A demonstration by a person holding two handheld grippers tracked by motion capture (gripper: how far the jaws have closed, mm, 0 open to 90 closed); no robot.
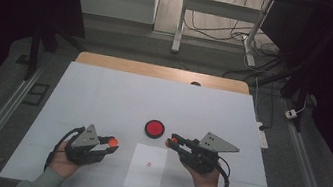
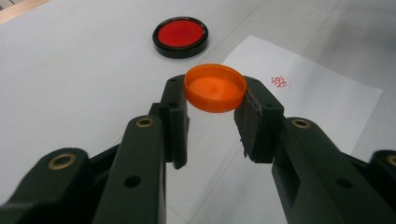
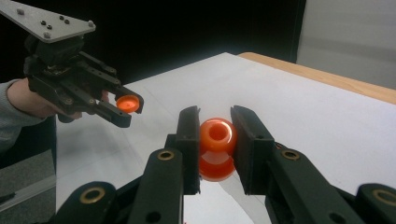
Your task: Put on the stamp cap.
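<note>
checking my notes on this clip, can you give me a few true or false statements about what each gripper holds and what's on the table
1. The left gripper is shut on an orange cap. True.
2. The right gripper is open with nothing between its fingers. False: it is shut on a small orange bottle.
3. A red disc with a black rim lies on the table, apart from both grippers. True.
4. The orange cap rests on the white paper sheet. False: it is held above the table, to the left of the sheet.
5. The paper sheet bears a small red mark. True.
</note>
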